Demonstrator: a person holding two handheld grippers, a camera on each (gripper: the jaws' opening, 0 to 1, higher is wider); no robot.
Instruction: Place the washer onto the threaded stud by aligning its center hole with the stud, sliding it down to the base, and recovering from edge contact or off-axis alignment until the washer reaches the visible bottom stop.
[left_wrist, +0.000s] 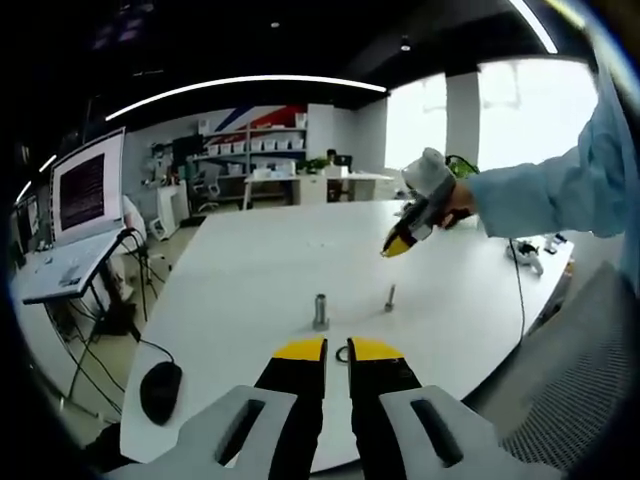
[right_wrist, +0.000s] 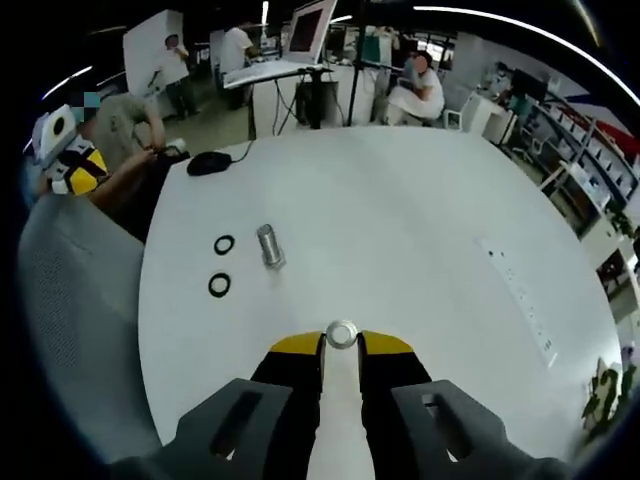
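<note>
On the surface (right_wrist: 400, 220): two black washers, near washer (right_wrist: 219, 285) and far washer (right_wrist: 224, 244), flat and side by side, just beside a short metal cylinder (right_wrist: 268, 245).
Stud: small and thin, upright on the surface (left_wrist: 390, 297), a little apart from the cylinder, below the raised right gripper (left_wrist: 393, 247).
Task so far: not begun, by the look of it; both washers lying loose, none on the stud.
Washer feel: likely very light, thin and stiff; no bend, no squash; probably slippery and quick to slide away on the smooth top; hard to break.
Where to grab: by the outer edge, two sides across from each other, hole kept free for the stud; tricky while lying flat, so maybe tip one side up first.
Left gripper (left_wrist: 338, 350): low, pointing over the surface toward the cylinder; jaws with just a thin gap, pinching nothing; part of a dark ring peeking out past the tips, probably one washer, touching or not too hard to tell.
Right gripper (right_wrist: 342, 345): held up in the air by a hand in a blue sleeve, looking down; jaws a little apart, white surface showing between.
Round silver thing (right_wrist: 342, 333): right at the right gripper's tips; maybe the stud's top seen from above, maybe something pinched; cannot tell which, so cannot tell if this gripper grips anything.
Watch out: washer catching on the stud's top edge or going on crooked.
</note>
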